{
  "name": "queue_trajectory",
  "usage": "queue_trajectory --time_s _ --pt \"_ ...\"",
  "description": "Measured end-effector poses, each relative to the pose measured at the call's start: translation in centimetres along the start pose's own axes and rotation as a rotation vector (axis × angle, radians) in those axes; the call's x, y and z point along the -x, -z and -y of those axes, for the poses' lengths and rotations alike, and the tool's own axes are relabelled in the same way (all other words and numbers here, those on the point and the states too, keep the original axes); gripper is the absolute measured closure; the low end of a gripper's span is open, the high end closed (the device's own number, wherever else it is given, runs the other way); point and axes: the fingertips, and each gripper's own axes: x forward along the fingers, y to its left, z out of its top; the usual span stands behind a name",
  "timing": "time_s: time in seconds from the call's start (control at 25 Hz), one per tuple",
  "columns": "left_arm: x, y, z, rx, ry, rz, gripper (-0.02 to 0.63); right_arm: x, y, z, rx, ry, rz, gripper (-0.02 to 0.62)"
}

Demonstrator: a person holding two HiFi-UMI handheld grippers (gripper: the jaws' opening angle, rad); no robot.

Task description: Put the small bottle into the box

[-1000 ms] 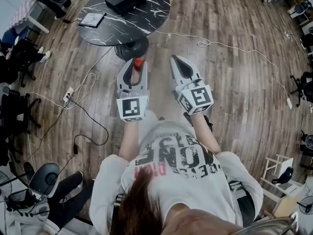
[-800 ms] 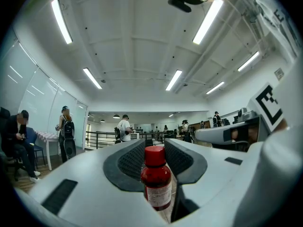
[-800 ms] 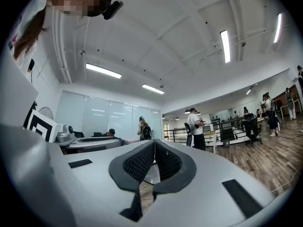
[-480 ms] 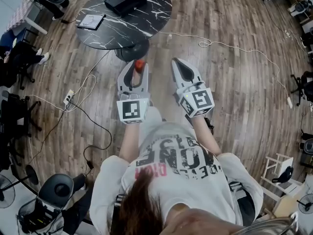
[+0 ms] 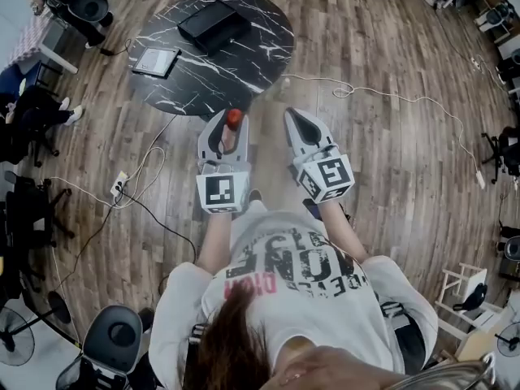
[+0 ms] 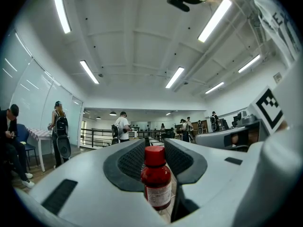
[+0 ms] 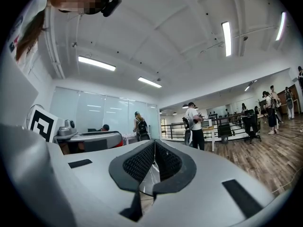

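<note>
My left gripper [image 5: 224, 122] is shut on a small red bottle [image 5: 233, 119] with a red cap, held upright between the jaws just short of the table's near edge. In the left gripper view the bottle [image 6: 156, 182] stands between the dark pads [image 6: 131, 162]. My right gripper [image 5: 295, 118] is beside it, shut with nothing in it; its pads [image 7: 142, 163] meet at the tip. A black box [image 5: 214, 24] lies on the round black marble table [image 5: 252, 59] ahead.
A flat tablet-like thing [image 5: 156, 61] lies on the table's left side. Cables and a power strip [image 5: 119, 184] trail over the wooden floor. Office chairs [image 5: 85, 5] stand at the left, and people stand far off in the room.
Both grippers have moved forward toward the round table, which now shows nearer in the head view. The bottle has stayed in the left gripper.
</note>
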Motion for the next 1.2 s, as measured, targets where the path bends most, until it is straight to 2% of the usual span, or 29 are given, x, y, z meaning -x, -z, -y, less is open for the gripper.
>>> queue_trajectory --time_s 0.28,0.68,1.0,1.2 --pt "-2.2 0.6 -2.4 0.003 0.031 -0.015 0.479 -3.7 0.5 -0.2 -0.022 0.009 -0.012 0.594" --pt "-3.2 1.3 -4.1 0.012 0.031 -0.013 0.48 -5.3 0.3 -0.1 -0.028 0.018 0.008 0.594" --pt "-5.5 1.7 -4.2 0.013 0.027 -0.023 0.479 -6.4 0.5 2.3 -0.045 0.037 0.01 0.594" --pt "-8.2 2.5 -4.8 0.018 0.004 -0.041 0.48 -8.9 1.0 4.4 -0.058 0.011 -0.001 0.594"
